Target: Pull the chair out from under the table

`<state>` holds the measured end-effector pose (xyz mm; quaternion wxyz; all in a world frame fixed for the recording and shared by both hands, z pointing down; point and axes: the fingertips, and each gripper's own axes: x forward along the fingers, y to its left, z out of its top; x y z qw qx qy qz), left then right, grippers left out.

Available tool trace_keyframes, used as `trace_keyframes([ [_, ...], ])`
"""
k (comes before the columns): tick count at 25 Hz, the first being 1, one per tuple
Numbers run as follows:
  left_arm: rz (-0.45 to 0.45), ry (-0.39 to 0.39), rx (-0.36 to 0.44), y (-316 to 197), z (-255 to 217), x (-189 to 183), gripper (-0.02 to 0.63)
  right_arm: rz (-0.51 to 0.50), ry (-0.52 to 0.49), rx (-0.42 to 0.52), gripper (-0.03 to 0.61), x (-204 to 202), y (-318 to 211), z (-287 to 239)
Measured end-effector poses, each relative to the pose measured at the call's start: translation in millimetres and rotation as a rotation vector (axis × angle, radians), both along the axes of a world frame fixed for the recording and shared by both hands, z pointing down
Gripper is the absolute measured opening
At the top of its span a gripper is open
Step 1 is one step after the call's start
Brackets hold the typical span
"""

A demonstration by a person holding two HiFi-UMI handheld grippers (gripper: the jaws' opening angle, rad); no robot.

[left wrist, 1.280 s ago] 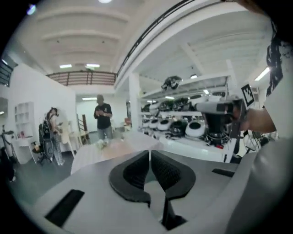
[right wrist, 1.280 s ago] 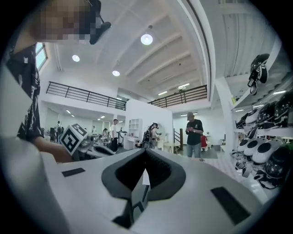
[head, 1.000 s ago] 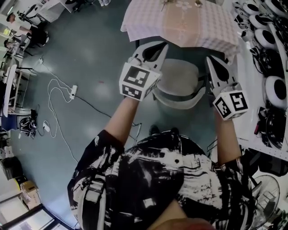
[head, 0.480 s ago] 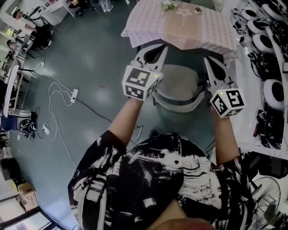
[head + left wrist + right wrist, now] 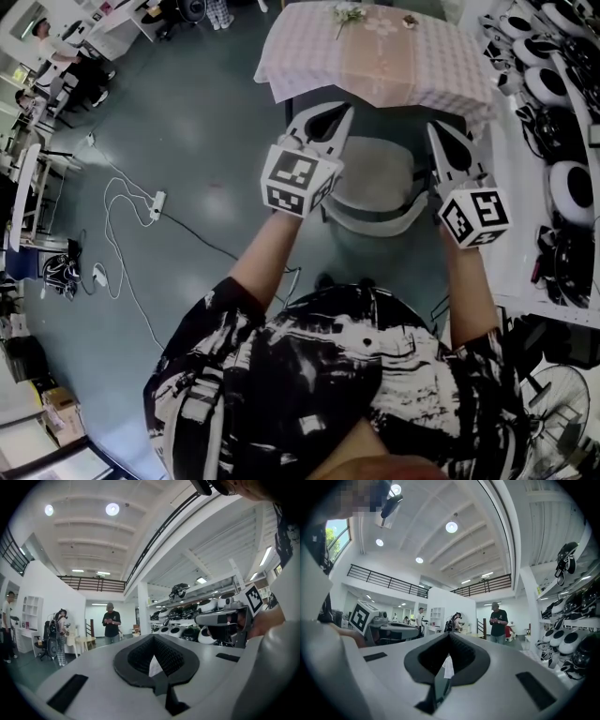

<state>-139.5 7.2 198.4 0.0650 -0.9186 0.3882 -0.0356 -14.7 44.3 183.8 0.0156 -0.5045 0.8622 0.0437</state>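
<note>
Left tongs (image 5: 343,107) were pressed together with nothing in them; their own camera showed only the room past the tips. Right tongs (image 5: 432,125) looked pressed together too, also empty. Both pointed level towards the desk (image 5: 309,52), one at each side of the chair (image 5: 375,169). The chair sat in front of me, front of the seat tucked under the desk's checked cloth (image 5: 441,66), curved backrest (image 5: 370,217) nearest me. Couldn't tell whether either tongs touched the chair.
</note>
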Motion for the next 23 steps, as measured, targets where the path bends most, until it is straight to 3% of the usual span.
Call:
trace_keyframes([
  [23,0.004,-0.016,0.004,-0.5,-0.1,4.8,0.000,0.008,0.017,0.013,-0.003,6.5,0.5,-4.0],
])
